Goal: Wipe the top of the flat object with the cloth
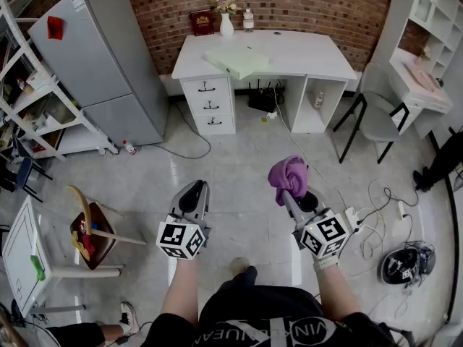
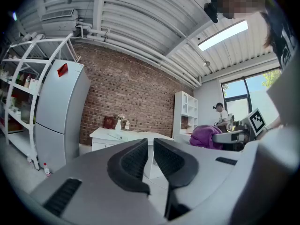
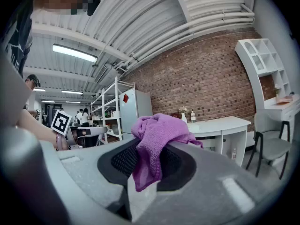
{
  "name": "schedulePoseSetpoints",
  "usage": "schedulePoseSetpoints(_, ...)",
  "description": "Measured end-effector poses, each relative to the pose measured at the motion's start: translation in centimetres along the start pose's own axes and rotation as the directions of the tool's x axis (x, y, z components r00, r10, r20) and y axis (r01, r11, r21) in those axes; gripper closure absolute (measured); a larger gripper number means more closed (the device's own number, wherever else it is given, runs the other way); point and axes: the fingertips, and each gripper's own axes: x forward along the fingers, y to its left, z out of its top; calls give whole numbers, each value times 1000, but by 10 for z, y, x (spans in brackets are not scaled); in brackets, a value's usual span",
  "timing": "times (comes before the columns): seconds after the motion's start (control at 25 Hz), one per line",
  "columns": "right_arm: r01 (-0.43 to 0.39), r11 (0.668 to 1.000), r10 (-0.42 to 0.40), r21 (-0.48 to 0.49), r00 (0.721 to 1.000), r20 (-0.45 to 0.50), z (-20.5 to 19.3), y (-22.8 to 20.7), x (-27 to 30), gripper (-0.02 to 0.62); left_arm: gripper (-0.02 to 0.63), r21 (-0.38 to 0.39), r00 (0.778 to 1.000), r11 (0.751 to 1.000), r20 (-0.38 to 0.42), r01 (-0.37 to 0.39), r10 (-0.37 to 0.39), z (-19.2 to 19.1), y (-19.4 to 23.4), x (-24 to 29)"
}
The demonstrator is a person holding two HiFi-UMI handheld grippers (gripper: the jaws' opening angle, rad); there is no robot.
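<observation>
A purple cloth (image 1: 288,177) is bunched in my right gripper (image 1: 286,191), whose jaws are shut on it; the same cloth (image 3: 154,139) fills the right gripper view and shows as a cloth (image 2: 206,136) at the right of the left gripper view. My left gripper (image 1: 194,192) is held level beside it, shut with nothing between its pads. Both are over the floor, well short of the white desk (image 1: 311,60). A flat pale green object (image 1: 237,61) lies on the desk top near its left half.
A grey fridge (image 1: 101,56) stands left of the desk. A vase (image 1: 226,24), a bottle (image 1: 248,20) and a dark red box (image 1: 202,22) line the desk's back edge. A chair (image 1: 376,125) stands at the right; cables (image 1: 376,223) lie on the floor. A small white table (image 1: 22,255) sits lower left.
</observation>
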Motion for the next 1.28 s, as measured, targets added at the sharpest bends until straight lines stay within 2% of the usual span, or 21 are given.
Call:
schedulePoseSetpoints(0.36, 23, 999, -23, 24, 1000, -2, -6, 16, 60, 499, 565, -30, 999, 999, -9, 30, -31, -4, 56, 20)
schedulePoseSetpoints(0.52, 22, 999, -21, 26, 1000, -21, -9, 11, 75, 499, 565, -52, 1000, 999, -3, 16, -16, -4, 72, 24)
schedulePoseSetpoints(0.76, 6, 998, -7, 63, 1000, 5, -1, -2, 112, 499, 565, -79, 1000, 997, 7, -15, 16, 2, 106, 40)
schedulePoseSetpoints(1.12, -31, 997, 32, 67, 999, -7, 8, -39, 204, 499, 565, -93, 999, 995, -21, -39, 37, 0, 166, 105)
schedulePoseSetpoints(1.28, -38, 998, 38, 59, 999, -4, 19, -64, 244, 499, 565, -100, 999, 995, -30, -19, 16, 2, 188, 144)
